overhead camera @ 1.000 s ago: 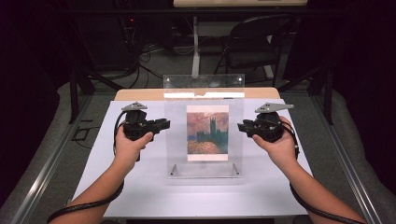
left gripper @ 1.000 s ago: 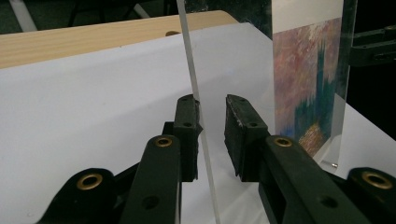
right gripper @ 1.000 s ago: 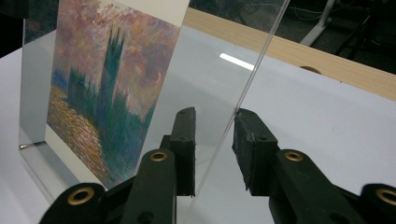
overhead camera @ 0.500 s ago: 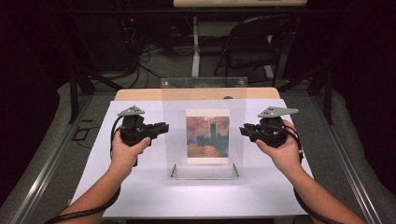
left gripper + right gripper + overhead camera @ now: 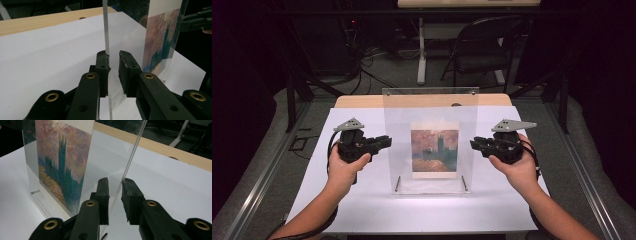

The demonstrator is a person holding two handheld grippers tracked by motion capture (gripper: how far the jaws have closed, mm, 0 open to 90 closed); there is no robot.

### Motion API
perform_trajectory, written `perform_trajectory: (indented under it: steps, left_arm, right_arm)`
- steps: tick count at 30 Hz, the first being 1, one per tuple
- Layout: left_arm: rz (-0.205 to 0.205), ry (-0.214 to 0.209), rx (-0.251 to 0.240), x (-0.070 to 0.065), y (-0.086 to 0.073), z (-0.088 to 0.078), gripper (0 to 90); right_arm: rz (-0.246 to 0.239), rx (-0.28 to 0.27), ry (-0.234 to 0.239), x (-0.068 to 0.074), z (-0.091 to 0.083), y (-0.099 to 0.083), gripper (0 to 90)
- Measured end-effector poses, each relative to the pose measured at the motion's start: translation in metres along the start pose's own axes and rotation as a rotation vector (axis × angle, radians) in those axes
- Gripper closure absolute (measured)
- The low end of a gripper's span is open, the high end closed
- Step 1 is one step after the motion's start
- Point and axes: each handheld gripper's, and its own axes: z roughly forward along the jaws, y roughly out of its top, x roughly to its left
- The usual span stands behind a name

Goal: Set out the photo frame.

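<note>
A clear acrylic frame (image 5: 430, 107) with a painted landscape print (image 5: 435, 153) stands upright on the white sheet (image 5: 362, 210), on two small pins at its base. My left gripper (image 5: 387, 141) straddles the frame's left edge (image 5: 106, 30). Its jaws are slightly apart: one pad (image 5: 102, 67) touches the panel and the other stands off it. My right gripper (image 5: 474, 144) straddles the frame's right edge (image 5: 132, 152) in the same way. There the panel rests against one pad (image 5: 130, 192), with a gap to the other.
The white sheet covers a wooden table whose bare far strip (image 5: 362, 101) shows behind the frame. A black folding chair (image 5: 484, 47) and a table leg (image 5: 422, 55) stand beyond, with cables on the floor. Metal rails (image 5: 262, 170) run along both sides.
Both grippers have drawn a little toward the person and lower along the frame's side edges. The print sits lower in the high view than before.
</note>
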Motion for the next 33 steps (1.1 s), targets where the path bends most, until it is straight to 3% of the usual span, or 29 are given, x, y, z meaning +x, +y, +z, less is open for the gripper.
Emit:
perform_trajectory:
  steps: [33]
  left_arm:
    - [0.033, -0.049, -0.024, -0.022, -0.025, -0.021, 74.8]
  right_arm:
    - [0.020, -0.046, 0.072, 0.018, -0.024, -0.024, 75.6]
